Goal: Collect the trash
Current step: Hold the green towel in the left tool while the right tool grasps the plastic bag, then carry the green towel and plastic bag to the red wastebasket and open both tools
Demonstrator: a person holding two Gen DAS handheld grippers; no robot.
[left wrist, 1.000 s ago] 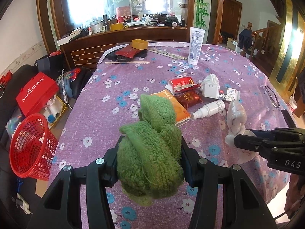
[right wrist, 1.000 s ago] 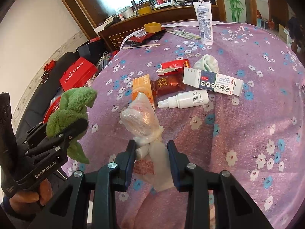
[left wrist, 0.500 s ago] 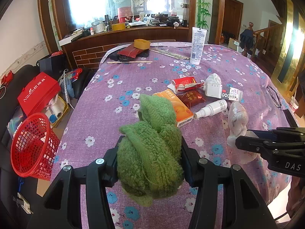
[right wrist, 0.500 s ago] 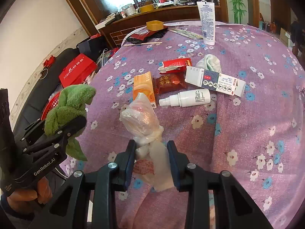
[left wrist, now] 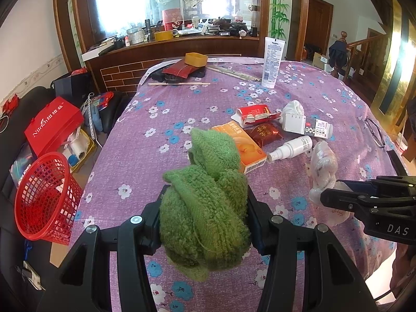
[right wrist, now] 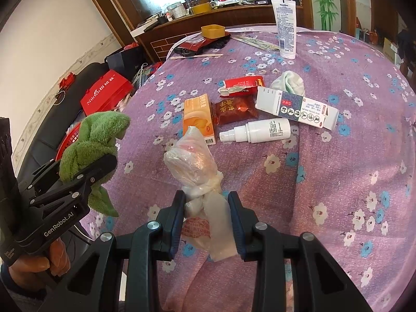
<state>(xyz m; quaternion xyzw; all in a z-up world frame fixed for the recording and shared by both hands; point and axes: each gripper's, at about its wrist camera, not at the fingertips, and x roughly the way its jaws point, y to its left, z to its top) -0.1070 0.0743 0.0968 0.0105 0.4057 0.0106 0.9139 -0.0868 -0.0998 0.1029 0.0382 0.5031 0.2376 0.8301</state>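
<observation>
Left gripper [left wrist: 205,215] clamped on a bunched green towel [left wrist: 205,202] at lower centre, right gripper [right wrist: 206,223] pinching a knotted plastic bag [right wrist: 193,163] above the purple flowered tablecloth [right wrist: 325,182], red basket [left wrist: 44,195] at far left, boxes and spray bottle [right wrist: 260,131] mid-table

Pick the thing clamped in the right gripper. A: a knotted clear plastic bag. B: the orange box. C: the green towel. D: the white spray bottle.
A: the right gripper is shut on the knotted plastic bag, held above the tablecloth; the green towel sits in the left gripper.
</observation>
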